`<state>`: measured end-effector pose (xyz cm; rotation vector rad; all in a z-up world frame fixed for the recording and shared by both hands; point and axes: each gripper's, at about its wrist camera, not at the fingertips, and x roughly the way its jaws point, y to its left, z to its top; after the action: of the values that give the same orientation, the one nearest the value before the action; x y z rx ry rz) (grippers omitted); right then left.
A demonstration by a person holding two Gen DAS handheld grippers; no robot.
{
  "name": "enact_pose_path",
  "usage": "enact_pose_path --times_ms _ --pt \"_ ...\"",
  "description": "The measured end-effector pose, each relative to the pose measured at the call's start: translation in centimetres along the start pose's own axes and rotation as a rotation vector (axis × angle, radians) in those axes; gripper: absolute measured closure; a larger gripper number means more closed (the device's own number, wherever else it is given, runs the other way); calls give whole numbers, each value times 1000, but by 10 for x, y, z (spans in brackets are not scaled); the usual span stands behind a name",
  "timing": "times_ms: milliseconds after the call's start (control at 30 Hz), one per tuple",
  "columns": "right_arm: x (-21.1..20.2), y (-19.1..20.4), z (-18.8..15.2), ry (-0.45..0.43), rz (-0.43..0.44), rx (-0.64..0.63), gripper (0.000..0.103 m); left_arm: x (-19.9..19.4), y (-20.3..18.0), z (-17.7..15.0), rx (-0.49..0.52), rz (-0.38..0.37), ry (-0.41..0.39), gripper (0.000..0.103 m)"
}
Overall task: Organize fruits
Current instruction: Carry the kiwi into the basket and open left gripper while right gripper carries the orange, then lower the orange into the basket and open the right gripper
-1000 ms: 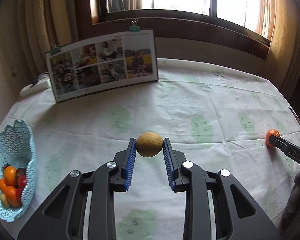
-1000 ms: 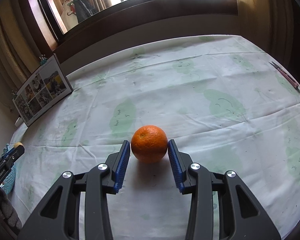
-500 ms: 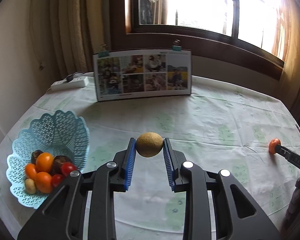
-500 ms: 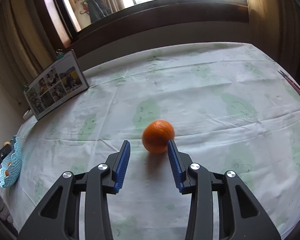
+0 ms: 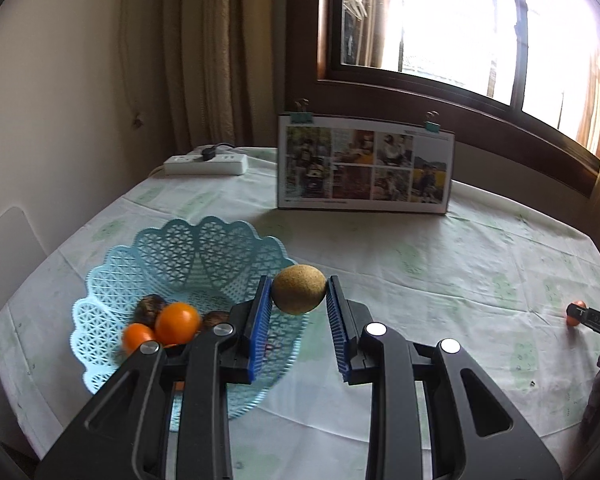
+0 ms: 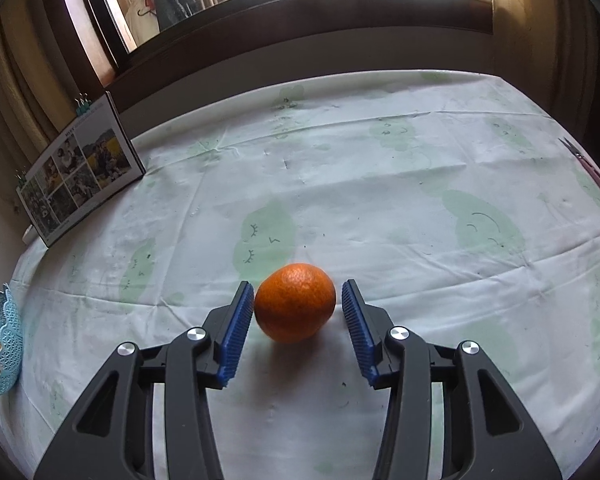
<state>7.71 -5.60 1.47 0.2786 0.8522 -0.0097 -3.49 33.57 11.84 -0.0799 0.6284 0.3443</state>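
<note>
table (image 5: 440, 264) under pale cloth: basket (image 5: 112, 280), orange (image 6: 295, 302), photo board (image 5: 364, 166), power strip (image 5: 206, 164)

Fruit count: one kiwi (image 5: 299, 289); one large orange (image 6: 295, 302). The single blue basket (image 5: 172, 252) at 9 o'clock holds two visible orange fruits (image 5: 177, 322) and two dark fruits (image 5: 150, 306); others hidden. One photo board (image 5: 364, 165) at 12 o'clock.

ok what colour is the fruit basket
Light blue, with a lattice pattern, the basket shows best in the left wrist view.
</note>
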Motion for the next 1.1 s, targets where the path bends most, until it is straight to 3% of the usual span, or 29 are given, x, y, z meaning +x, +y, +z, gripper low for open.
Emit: enact_pose_path --times_ms 167,533,700,867,1100 --pt "3 3 1 -5 -9 -22 64 4 28 5 -40 41 0 75" --pt "-11 21 -4 -13 19 -43 65 19 79 11 -131 73 30 72" --pt "-22 47 -7 -21 75 -74 65 15 99 10 -170 108 17 53" --pt "-33 89 -13 -24 153 -127 65 5 117 6 -201 145 -9 20" --pt "-48 164 -26 -24 285 -229 65 -10 135 -2 -187 201 -42 11"
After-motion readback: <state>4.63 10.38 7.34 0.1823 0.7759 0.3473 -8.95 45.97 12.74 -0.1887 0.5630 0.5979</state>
